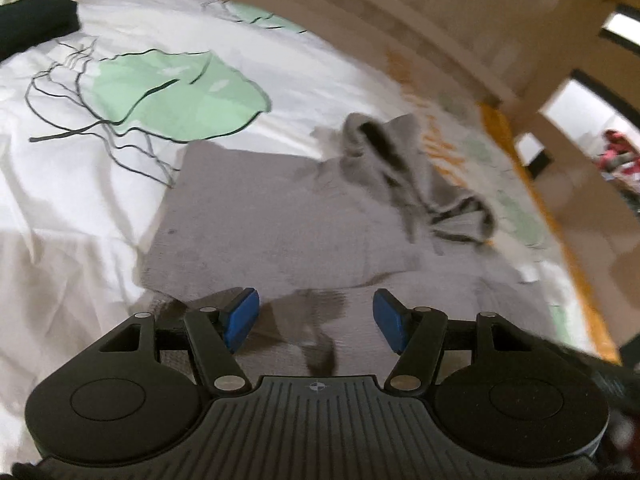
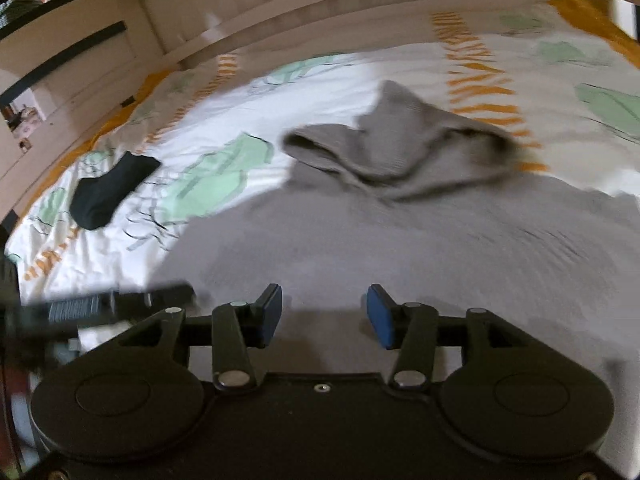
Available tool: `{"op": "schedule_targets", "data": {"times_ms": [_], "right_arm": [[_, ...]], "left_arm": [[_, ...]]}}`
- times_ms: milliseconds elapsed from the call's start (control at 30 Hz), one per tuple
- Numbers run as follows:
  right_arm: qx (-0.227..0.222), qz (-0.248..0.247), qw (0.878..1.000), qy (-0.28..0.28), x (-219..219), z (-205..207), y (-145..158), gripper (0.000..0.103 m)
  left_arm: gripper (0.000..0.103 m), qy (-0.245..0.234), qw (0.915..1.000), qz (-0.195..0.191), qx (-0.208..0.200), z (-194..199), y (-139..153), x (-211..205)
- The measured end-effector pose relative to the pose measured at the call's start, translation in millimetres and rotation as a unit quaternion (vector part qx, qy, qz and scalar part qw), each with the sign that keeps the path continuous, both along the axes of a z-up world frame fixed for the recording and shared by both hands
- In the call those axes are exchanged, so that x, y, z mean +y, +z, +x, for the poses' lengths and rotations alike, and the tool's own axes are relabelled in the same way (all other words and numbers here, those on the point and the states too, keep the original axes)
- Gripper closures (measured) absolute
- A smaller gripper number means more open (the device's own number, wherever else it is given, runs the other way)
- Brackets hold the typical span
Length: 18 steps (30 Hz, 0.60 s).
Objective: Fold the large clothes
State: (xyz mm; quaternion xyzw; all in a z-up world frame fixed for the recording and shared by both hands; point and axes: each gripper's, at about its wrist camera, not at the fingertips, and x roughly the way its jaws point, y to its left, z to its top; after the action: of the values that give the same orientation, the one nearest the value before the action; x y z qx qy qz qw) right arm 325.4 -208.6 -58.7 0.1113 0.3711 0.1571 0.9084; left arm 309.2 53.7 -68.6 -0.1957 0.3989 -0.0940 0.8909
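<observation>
Two hand-held grippers hover low over a bed, both empty; the left gripper point(image 1: 316, 320) has its blue-padded jaws standing apart with nothing between them, and the right gripper point(image 2: 325, 316) likewise shows jaws parted over bare cloth, gripping nothing. The task's garment, a grey hooded sweatshirt point(image 1: 272, 216), lies spread on the patterned bedsheet point(image 1: 80, 184), white with green leaf shapes and orange stripes; its body looks roughly flattened near the grippers, while the hood point(image 2: 400, 140) sits bunched and raised at the far end; in the left view a sleeve or hood part with dark trim is rumpled towards the bed's wooden rail point(image 1: 440, 20). A small dark folded item point(image 2: 108, 192) rests on the sheet well apart from the sweatshirt. Both views are motion-blurred. The step in hand seems to fall between folds, with no grip taken; the next move probably calls for lowering both jaws onto an edge or the hood and pinching a single layer cleanly, so the cloth carries over without dragging.
</observation>
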Motion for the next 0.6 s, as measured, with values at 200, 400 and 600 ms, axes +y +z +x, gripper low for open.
{"op": "schedule_targets", "data": {"times_ms": [200, 400, 600], "right_arm": [[0.014, -0.004, 1.0, -0.02, -32, -36, -20, 0.046], [0.018, -0.001, 0.999, -0.026, -37, -52, -33, 0.047], [0.005, -0.002, 1.0, -0.022, -36, -58, -36, 0.047]], "left_arm": [[0.042, -0.022, 0.9989, 0.041, 0.001, 3, -4, -23], [0.043, -0.045, 0.998, 0.038, 0.024, 2, -1, -41], [0.097, -0.055, 0.9982, 0.02, 0.01, -3, 6, -47]]}}
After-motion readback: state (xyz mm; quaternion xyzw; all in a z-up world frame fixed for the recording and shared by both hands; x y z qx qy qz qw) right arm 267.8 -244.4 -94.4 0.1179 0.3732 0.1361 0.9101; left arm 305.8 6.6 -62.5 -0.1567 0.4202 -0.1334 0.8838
